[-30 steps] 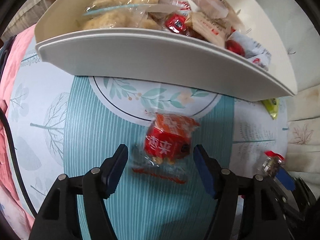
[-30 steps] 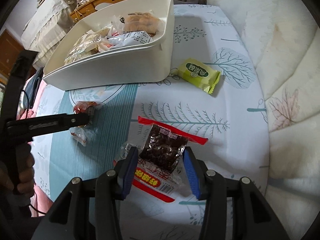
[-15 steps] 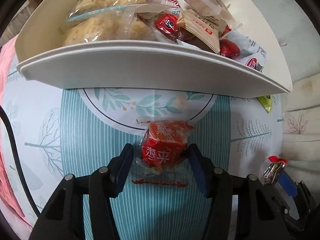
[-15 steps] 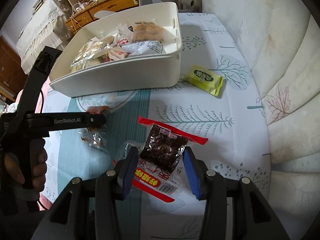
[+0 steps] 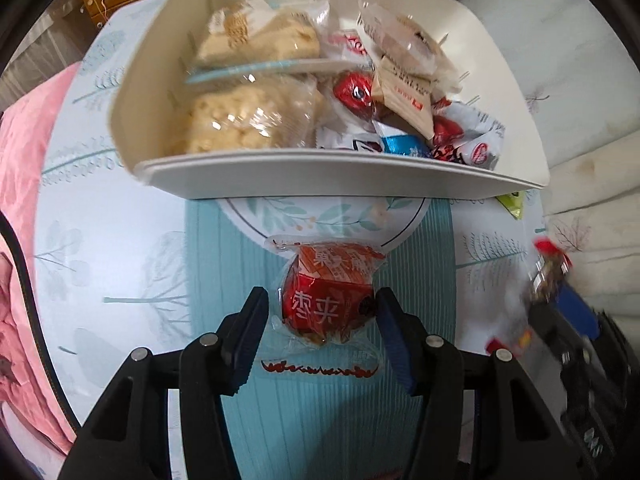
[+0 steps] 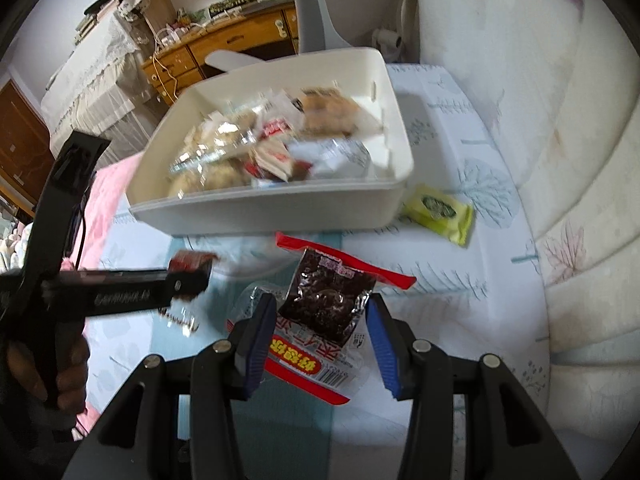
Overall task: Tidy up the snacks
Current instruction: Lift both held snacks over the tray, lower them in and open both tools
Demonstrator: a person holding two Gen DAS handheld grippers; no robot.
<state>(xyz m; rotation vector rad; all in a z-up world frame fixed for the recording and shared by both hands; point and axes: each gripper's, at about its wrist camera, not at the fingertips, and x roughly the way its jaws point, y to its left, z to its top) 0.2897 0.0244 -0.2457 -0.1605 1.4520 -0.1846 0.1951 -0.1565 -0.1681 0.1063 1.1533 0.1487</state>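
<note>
My left gripper (image 5: 320, 308) is shut on a red snack packet (image 5: 326, 300) and holds it clear of the tablecloth, just in front of the white bin (image 5: 320, 168). From the right wrist view the same left gripper (image 6: 192, 276) shows side-on with the red snack packet (image 6: 192, 262). My right gripper (image 6: 320, 316) is shut on a dark dried-fruit packet (image 6: 324, 296) with red edges, raised over the table near the white bin (image 6: 260, 212). That right gripper (image 5: 552, 292) appears blurred at the right edge of the left wrist view. Several wrapped snacks fill the bin.
A green packet (image 6: 438, 214) lies on the tablecloth by the bin's right corner. A cream quilted cushion (image 6: 560, 160) runs along the right. Pink fabric (image 5: 20, 200) borders the left. A person's hand (image 6: 60, 368) grips the left tool. A wooden dresser (image 6: 240, 40) and chair stand behind.
The left jaws narrowed onto the red packet, then lifted it off the cloth. The right gripper rose with its dark packet. Both views now look down into the bin from higher up.
</note>
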